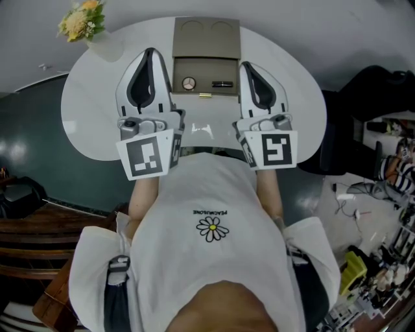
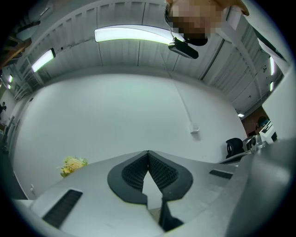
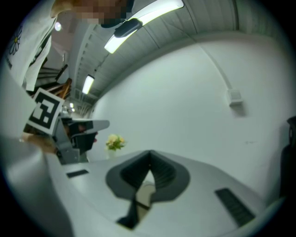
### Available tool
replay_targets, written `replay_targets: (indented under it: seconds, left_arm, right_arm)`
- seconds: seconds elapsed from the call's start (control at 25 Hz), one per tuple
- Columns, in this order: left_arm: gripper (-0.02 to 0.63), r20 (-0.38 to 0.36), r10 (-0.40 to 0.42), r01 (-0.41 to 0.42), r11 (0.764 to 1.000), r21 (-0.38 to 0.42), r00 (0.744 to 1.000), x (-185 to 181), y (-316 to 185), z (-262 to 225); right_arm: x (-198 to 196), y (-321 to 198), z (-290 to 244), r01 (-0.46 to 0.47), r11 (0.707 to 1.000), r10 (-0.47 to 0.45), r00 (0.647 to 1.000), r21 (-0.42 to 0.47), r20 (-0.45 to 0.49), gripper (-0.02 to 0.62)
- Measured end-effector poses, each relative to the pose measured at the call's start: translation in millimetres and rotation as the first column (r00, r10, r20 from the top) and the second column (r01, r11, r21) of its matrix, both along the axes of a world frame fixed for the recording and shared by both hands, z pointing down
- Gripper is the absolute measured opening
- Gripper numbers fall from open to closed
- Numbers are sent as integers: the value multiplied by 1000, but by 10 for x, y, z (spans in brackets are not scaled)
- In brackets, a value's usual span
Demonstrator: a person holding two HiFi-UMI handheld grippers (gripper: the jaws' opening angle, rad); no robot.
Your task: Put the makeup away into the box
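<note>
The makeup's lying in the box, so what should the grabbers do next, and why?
Probably move the right gripper to the open lid and tip it shut: the round compact and black tube already lie inside the box, and this gripper and the left gripper are shut and empty.

An open box (image 1: 206,68) stands at the far middle of a white table (image 1: 97,123), lid up, holding a round compact (image 1: 189,83) and a black tube (image 1: 222,83). The left gripper (image 1: 150,52) and right gripper (image 1: 246,65) flank it — tips together. Flowers (image 1: 82,19) stand far left.
</note>
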State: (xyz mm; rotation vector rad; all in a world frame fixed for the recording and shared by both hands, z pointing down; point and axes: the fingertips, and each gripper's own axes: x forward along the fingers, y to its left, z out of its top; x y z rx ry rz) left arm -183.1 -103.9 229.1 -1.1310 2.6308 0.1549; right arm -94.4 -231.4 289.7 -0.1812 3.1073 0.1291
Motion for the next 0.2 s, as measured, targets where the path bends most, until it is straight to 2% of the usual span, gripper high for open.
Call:
replay_targets:
  seconds: [0.2]
  left_arm:
    - [20, 37, 6, -8, 999, 40, 999, 37, 17, -56]
  right_arm:
    - [-17, -25, 33, 11, 1000, -11, 1000, -6, -3, 29]
